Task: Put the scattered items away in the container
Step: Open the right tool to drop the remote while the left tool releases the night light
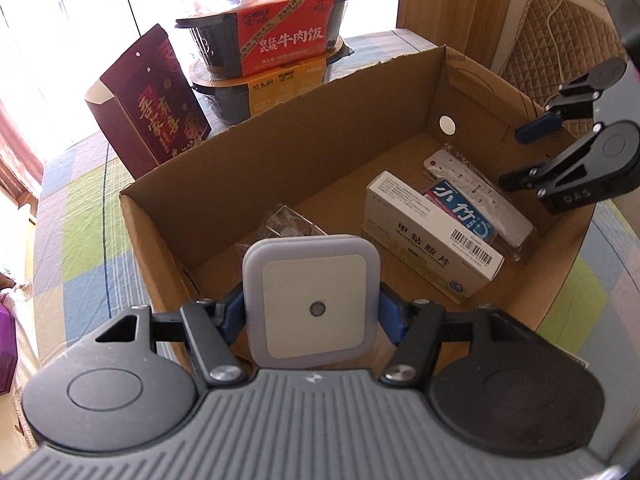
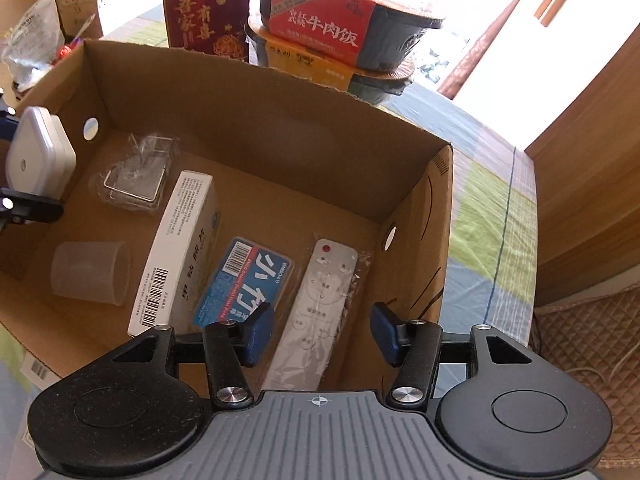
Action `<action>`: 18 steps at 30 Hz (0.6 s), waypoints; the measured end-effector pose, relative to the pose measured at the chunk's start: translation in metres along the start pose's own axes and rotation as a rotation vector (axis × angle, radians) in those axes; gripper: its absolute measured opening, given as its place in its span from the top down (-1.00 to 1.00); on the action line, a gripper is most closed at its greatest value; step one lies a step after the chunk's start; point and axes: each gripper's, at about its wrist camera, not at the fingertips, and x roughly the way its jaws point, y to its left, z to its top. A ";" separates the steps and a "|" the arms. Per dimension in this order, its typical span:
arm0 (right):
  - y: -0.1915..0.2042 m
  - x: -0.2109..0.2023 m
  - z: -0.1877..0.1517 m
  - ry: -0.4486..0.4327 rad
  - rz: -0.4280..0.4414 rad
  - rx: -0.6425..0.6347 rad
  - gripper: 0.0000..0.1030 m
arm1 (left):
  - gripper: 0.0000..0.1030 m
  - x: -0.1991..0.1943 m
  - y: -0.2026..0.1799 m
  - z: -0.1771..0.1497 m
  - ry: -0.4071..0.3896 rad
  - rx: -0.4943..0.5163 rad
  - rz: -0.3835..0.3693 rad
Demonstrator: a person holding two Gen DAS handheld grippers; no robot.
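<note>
Clamped in the left tool (image 1: 312, 312), the night light (image 1: 312, 300) is held above the cardboard box (image 1: 240, 152). If released here, it could strike the medicine carton (image 1: 432, 232). The right tool (image 2: 320, 332) is spread wide and carries nothing.

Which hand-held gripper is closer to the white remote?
Right. The right hand-held gripper hangs open just above the long white remote control; the left hand-held gripper holds the square night light over the box's opposite side.

The right gripper (image 2: 320, 334) hangs open over the white remote (image 2: 316, 300) inside the cardboard box (image 2: 256, 120).
</note>
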 end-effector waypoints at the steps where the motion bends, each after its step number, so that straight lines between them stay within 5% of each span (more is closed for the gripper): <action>1: -0.001 -0.002 0.000 -0.004 0.005 0.003 -0.15 | -0.19 0.000 0.000 0.000 0.003 0.002 -0.001; 11: -0.004 -0.013 -0.003 -0.033 0.051 0.025 -0.15 | -0.20 0.012 -0.002 0.000 0.051 0.043 0.025; 18: -0.005 -0.013 -0.003 -0.026 0.062 0.022 -0.28 | -0.40 0.012 -0.001 0.000 0.072 0.068 0.059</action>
